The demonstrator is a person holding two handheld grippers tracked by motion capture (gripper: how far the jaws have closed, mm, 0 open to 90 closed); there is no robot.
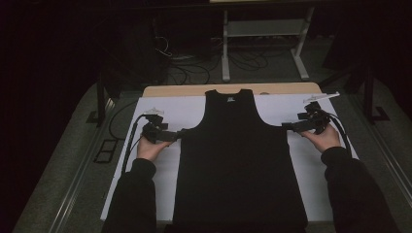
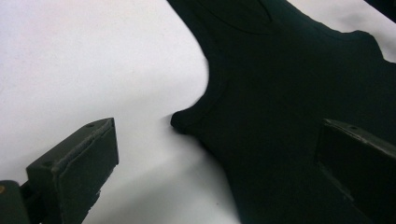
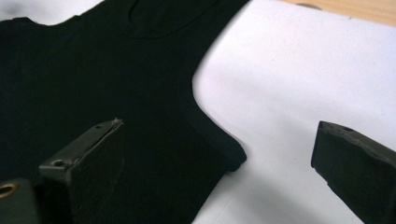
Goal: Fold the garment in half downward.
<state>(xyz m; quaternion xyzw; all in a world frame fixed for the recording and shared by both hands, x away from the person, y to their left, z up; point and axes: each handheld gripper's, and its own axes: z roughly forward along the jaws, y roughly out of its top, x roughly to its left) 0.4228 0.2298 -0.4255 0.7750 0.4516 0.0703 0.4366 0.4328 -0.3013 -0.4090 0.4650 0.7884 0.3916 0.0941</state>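
Grippers at the Armholes of a Black Top

Top [image 1: 240,160] first: we see a black top with no sleeves, lying flat on a white sheet [image 1: 165,174] that covers the worktop [image 1: 194,90]. Its neck points away from us and its bottom edge is near us. It sits in the middle of the sheet, with white showing on both sides.

We hold the left hand-held gripper [image 1: 179,135] by the top's left armhole. Its jaws are spread wide apart and hold nothing. In the left gripper view, the corner under the armhole [image 2: 180,121] lies between the two jaws. One jaw is over the white sheet and the other is over the black cloth. We cannot tell if the jaws touch the cloth.

We hold the right hand-held gripper [image 1: 286,125] by the top's right armhole. Its jaws are spread wide apart too, and they hold nothing. In the right gripper view, the corner under that armhole [image 3: 236,158] lies between the jaws. One jaw is over the black cloth and the other is over the white sheet.

Our two hands are well apart, one on each side of the top.
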